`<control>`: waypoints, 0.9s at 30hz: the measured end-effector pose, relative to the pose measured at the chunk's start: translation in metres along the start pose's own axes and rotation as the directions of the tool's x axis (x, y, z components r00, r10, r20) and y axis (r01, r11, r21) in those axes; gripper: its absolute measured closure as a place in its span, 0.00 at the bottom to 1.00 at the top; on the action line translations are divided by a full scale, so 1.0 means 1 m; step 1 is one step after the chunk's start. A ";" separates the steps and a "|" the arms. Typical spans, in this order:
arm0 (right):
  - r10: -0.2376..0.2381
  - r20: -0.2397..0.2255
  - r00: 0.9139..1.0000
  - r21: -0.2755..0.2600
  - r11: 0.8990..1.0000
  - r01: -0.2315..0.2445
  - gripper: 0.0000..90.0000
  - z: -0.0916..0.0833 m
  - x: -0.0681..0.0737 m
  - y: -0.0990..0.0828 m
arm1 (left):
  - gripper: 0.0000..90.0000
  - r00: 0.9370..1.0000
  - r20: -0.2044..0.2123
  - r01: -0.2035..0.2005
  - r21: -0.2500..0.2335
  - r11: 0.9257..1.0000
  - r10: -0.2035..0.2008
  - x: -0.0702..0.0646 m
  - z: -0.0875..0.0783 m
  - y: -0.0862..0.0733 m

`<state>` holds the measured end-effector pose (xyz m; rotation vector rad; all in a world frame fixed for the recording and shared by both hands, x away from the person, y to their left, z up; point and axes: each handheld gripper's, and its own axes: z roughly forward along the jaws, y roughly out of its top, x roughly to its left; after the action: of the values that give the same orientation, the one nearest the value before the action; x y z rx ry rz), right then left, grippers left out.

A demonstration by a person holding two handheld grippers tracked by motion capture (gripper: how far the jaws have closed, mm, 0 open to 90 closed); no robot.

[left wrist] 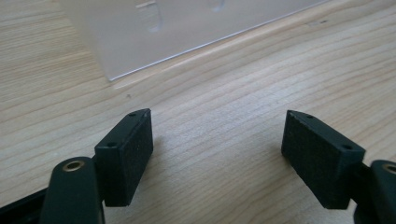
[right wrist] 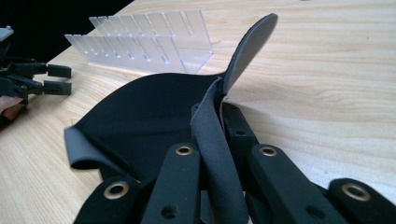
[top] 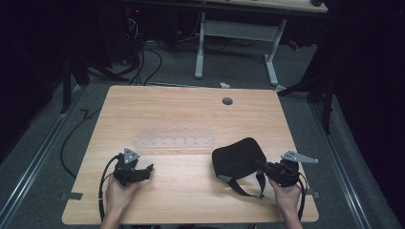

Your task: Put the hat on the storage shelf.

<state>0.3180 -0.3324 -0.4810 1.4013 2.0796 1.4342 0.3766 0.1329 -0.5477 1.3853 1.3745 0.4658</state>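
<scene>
The pale wooden table (top: pixel 191 191) is a light honey tan with fine darker grain lines running along it. The soft black eye mask (top: pixel 237 160) is matte black outside, greyer along its curled edge and straps. The clear acrylic slotted rack (top: pixel 173 141) looks frosty, almost colourless, and both grippers' pads (left wrist: pixel 135 149) are speckled black.

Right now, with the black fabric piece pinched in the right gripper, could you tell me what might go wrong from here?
1. The right gripper holds only a thin edge of the black fabric piece, so the piece could slip out if pulled.
2. The strap trails loose on the table and might snag or drag.
3. The clear plastic rack lies close by; a swing of the fabric could knock it. The left gripper is open and steadies nothing.
</scene>
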 end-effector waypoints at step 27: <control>0.003 -0.055 0.998 -0.044 0.999 -0.005 0.95 -0.010 0.007 0.006 | 0.30 0.999 0.028 -0.017 0.012 1.000 0.017 0.001 -0.005 -0.001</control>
<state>0.3112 -0.3324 -0.4695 1.3652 2.0659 1.5270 0.3720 0.1355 -0.5466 1.4100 1.3462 0.4486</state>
